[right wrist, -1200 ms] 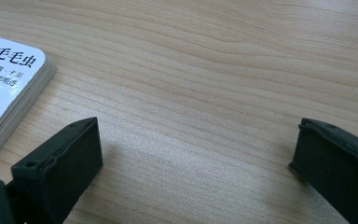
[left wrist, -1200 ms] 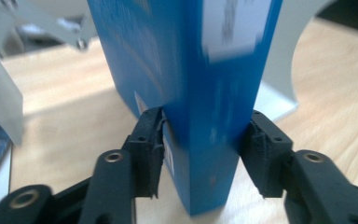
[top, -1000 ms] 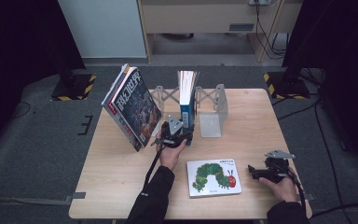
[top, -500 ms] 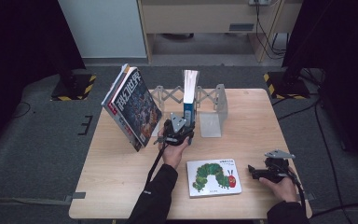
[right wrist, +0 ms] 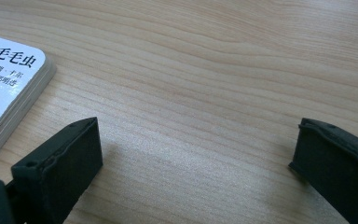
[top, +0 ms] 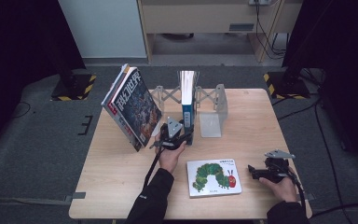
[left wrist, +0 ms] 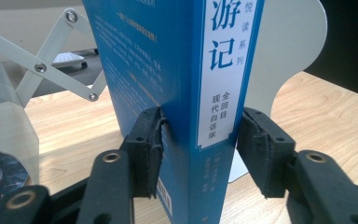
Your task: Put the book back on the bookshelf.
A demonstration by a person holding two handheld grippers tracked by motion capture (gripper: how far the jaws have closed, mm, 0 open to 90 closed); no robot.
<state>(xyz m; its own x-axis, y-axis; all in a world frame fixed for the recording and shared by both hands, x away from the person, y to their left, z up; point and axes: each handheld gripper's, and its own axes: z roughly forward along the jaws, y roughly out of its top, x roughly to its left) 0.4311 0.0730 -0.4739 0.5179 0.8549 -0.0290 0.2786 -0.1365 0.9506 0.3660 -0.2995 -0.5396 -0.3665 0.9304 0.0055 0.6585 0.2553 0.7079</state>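
The high view is dim at its dark edges, with the counter [top: 121, 186] evenly lit from above. Both gripper views are bright; near tongs look soft, and faint shadows lie under them.

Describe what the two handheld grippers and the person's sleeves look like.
Both the left gripper and the right gripper are black, each topped by a grey three-cornered plate. Their jaws end in black, rough-edged pads fixed by small screws. A black cable trails from the left one. The sleeves are black.
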